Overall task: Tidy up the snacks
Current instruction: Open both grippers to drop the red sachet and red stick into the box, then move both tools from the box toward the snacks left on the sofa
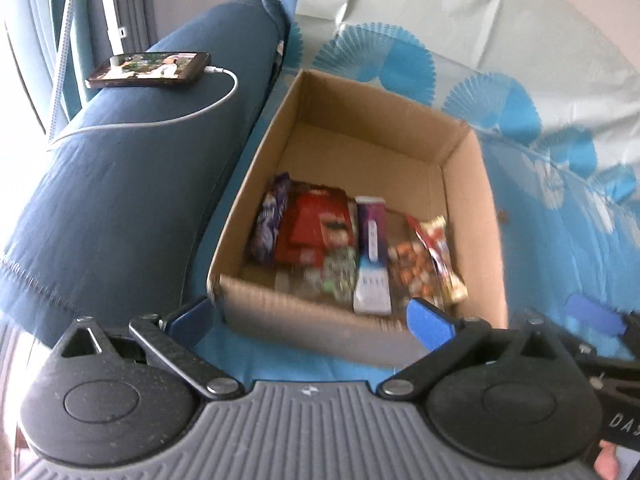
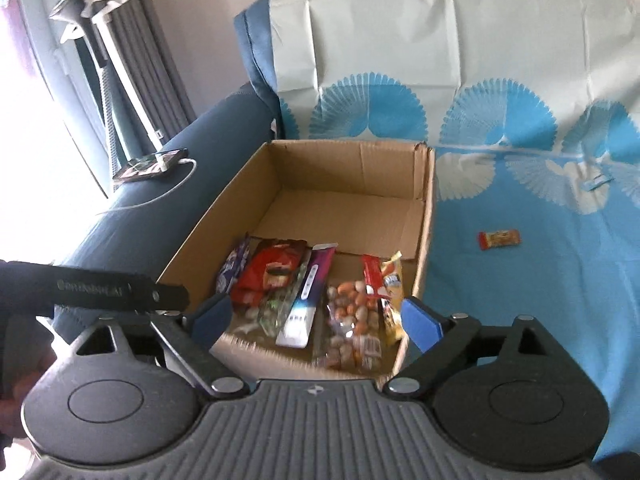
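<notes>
A sofa draped in a pale sheet printed with blue fans (image 2: 500,128) fills the room's far side, its dark blue armrest (image 1: 120,184) carrying a phone (image 1: 150,69) on a white charging cable (image 1: 188,114), with grey curtains and a bright window behind. On the seat we see an open cardboard box (image 2: 424,216), its near half lined with snacks: a purple wrapper (image 2: 230,270), a red pouch (image 2: 272,276), a purple-and-white sachet (image 2: 306,300), a clear bag of nuts (image 2: 352,320) and a red-and-yellow bar (image 2: 386,296). One small red-and-orange snack (image 2: 500,239) lies alone on the sheet, well right of the box. We hold the left gripper (image 1: 312,316) just above the box's near wall, its blue pads spread wide and touching nothing. The right gripper (image 2: 316,320) hangs over the same near edge, the packets showing beyond its fingers; its jaws stand wide apart and empty. The stray snack sits well apart from both tools.
</notes>
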`<state>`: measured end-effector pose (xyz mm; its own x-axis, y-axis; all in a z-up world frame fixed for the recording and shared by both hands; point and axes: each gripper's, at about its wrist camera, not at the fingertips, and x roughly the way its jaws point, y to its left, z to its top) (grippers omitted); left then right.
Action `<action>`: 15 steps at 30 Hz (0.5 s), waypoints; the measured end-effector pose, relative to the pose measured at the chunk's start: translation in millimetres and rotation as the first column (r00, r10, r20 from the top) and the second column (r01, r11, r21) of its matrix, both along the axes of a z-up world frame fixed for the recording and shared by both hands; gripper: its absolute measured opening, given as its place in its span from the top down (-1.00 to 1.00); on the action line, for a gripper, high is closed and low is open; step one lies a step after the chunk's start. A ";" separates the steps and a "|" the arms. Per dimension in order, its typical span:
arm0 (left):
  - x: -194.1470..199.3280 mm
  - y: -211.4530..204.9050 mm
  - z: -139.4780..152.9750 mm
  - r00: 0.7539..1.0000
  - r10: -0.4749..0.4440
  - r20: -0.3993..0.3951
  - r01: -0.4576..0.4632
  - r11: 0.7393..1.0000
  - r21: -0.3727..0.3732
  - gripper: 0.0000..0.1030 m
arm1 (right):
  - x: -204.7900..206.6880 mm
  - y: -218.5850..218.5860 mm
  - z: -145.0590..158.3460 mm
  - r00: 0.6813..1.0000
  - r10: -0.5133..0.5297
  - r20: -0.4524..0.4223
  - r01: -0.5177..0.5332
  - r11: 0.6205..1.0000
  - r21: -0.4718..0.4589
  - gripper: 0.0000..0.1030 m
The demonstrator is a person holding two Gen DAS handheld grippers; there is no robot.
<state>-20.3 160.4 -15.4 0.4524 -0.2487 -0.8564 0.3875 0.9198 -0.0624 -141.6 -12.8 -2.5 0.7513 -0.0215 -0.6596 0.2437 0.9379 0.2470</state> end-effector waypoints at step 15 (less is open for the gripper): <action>-87.5 6.8 29.8 0.994 -0.048 0.102 0.044 0.998 0.033 -1.00 | -83.0 37.5 29.6 0.993 -0.005 0.116 0.023 0.988 -0.151 -0.92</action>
